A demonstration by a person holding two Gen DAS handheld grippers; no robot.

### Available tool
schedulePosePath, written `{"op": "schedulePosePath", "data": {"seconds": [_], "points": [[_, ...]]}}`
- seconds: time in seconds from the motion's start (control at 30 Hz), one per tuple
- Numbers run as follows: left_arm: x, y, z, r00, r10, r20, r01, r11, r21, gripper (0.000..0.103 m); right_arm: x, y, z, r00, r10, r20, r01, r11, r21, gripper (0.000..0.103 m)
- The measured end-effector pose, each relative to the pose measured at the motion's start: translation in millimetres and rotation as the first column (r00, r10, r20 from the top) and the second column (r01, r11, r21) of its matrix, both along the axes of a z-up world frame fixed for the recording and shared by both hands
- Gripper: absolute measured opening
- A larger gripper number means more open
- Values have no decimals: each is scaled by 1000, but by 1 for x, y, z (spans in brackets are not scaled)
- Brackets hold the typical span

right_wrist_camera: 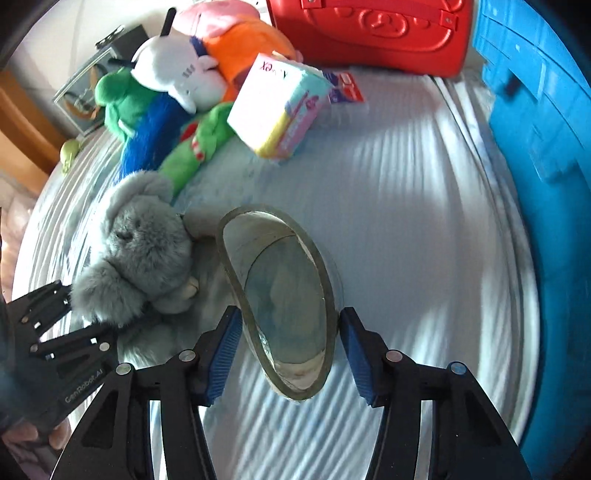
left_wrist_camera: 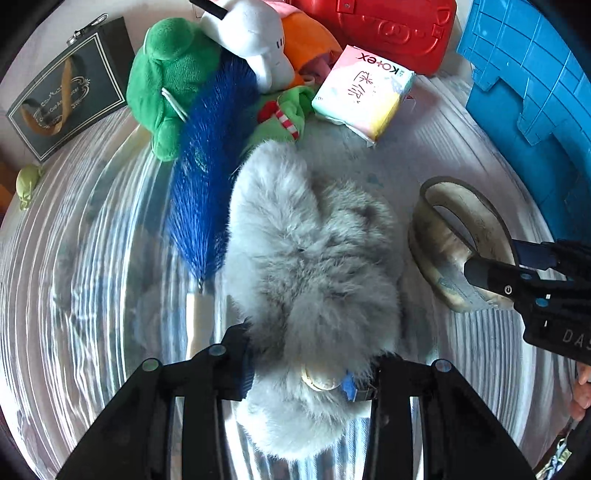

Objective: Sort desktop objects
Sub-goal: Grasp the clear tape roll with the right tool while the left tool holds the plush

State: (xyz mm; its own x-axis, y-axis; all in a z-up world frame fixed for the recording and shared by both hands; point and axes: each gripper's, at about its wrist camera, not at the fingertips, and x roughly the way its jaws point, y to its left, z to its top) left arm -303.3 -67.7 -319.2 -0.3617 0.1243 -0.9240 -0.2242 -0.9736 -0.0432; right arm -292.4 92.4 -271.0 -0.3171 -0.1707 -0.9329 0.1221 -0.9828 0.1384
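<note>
Seen from the left wrist, the left gripper [left_wrist_camera: 308, 373] clamps a grey plush toy [left_wrist_camera: 314, 273] between its pads above the striped tablecloth [left_wrist_camera: 74, 258], beside a blue duster [left_wrist_camera: 210, 173] and a heap of soft toys; at right, the right gripper [left_wrist_camera: 513, 266] pinches a roll of tape [left_wrist_camera: 454, 236]. From the right wrist, that gripper [right_wrist_camera: 290, 350] holds the tape roll [right_wrist_camera: 280, 295] across its rim, jaws part-closed on it, with a blue bin [right_wrist_camera: 546, 147] and a red case [right_wrist_camera: 369, 33] beyond. Both hands appear to be mid-carry; the next move likely calls for bringing each item over its container before letting go.
</note>
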Motion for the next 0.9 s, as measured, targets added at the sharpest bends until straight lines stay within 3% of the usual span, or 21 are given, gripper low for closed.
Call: {"op": "schedulePosePath", "data": {"seconds": [0.13,0.2,0.27,0.37,0.63,0.67,0.7,0.9], "points": [[-1,-6,8,999,31,-27,-31,999,-6,41,2,-2,6,999,10,-30,-10,1000,4,63],[-3,-7,5,999,40,-33,-40,999,-22,51,-1,-3,6,999,22,-38,-21,1000,22,67],[-9,-7,2,999,44,-31,-45,999,-29,54,-1,-8,4,998,34,-45,-32,999,43,73],[-12,-17,-1,999,42,-32,-43,999,-33,54,-13,-10,-16,998,44,-37,-42,998,54,73],[-13,-11,-8,999,30,-42,-32,999,-43,55,-22,-17,-31,998,53,-22,-50,994,93,75],[-13,-10,-8,999,25,-41,-27,999,-43,53,-22,-16,-32,999,51,-19,-49,995,90,75],[-13,-11,-8,999,17,-31,-18,1000,-22,43,-24,-17,-34,999,49,-19,-47,995,87,75],[7,-12,8,998,12,-57,-13,1000,-15,36,-12,-20,-26,999,35,-41,-32,997,77,71]]}}
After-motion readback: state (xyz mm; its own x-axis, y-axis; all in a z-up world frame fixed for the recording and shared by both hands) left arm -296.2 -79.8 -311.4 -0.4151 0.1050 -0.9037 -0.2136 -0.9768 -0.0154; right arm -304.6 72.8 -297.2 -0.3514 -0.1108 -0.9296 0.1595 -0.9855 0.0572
